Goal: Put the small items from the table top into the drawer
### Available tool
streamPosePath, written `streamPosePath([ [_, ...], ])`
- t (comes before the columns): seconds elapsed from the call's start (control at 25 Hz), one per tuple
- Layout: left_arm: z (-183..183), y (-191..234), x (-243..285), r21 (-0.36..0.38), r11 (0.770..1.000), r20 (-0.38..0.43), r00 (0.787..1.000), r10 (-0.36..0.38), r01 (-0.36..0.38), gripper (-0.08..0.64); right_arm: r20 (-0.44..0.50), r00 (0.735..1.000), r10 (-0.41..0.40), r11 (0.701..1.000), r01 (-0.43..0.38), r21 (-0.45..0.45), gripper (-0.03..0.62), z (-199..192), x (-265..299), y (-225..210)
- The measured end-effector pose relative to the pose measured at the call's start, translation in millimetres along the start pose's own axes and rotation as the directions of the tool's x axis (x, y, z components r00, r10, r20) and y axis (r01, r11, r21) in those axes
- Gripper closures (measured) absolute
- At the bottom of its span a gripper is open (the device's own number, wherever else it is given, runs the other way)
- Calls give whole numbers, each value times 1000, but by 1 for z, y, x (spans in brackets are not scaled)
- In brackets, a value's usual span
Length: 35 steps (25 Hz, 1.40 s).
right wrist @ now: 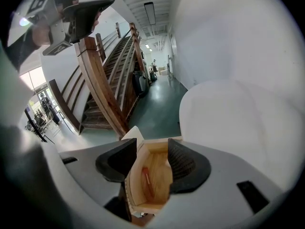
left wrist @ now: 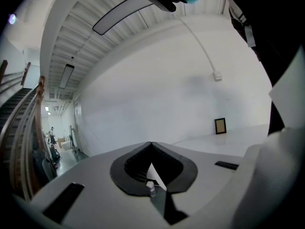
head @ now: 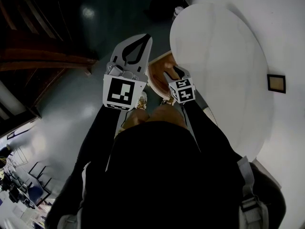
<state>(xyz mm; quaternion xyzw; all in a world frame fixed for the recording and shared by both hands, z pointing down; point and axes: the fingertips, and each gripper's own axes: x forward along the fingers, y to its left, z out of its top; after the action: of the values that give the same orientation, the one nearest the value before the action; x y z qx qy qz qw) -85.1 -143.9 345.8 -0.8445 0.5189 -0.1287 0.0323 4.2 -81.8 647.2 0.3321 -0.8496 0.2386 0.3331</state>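
A person stands at the near-left edge of a round white desk (head: pixel 224 66), a hand-held gripper in each hand, above an open wooden drawer (right wrist: pixel 135 175). The right hand-held gripper (right wrist: pixel 152 149) points steeply down at the drawer with its jaws spread wide and nothing pinched between them; the drawer's pale wood bottom shows in the gap.

A slender red item (right wrist: pixel 147 180) lies flat on the drawer bottom, left of centre and just beside the left wall. Its long axis runs along the drawer from near to far, the far end leaning slightly left. What kind of item it is cannot be made out.

The left hand-held gripper (left wrist: pixel 151 144) is held up close to level, left of the drawer and clear of it. Its jaws are pressed together at the tips and grip nothing.

In the head view the drawer (head: pixel 157 73) sits between the two hand-held grippers, against the desk's left rim. A small dark picture frame (head: pixel 276 82) stands far right, well apart from the drawer. A wooden staircase (right wrist: pixel 109 70) rises to the left over a dark green floor (head: pixel 95 13).
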Motion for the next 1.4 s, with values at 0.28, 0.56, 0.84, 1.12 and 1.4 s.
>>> streamPosePath([
  [0.28, 1, 2, -4, 3, 1000, 15, 1000, -21, 21, 545, 60, 998, -23, 999, 26, -42, 373, 16, -8, 3],
  [0.56, 11, 7, -12, 7, 997, 60, 996, -72, 71, 545, 246, 963, -109, 985, 137, -101, 373, 77, -46, 8],
  [0.84, 24, 3, -22, 8, 990, 95, 985, -143, 142, 545, 415, 883, -217, 963, 263, -55, 373, 130, -105, 22],
  [1.12, 33, -18, -32, 32, 972, 131, 963, -235, 233, 545, 533, 786, -313, 935, 355, 25, 373, 156, -168, 36],
  [1.4, 36, -51, -36, 68, 950, 138, 940, -311, 304, 545, 594, 714, -370, 911, 404, 82, 373, 160, -227, 41],
])
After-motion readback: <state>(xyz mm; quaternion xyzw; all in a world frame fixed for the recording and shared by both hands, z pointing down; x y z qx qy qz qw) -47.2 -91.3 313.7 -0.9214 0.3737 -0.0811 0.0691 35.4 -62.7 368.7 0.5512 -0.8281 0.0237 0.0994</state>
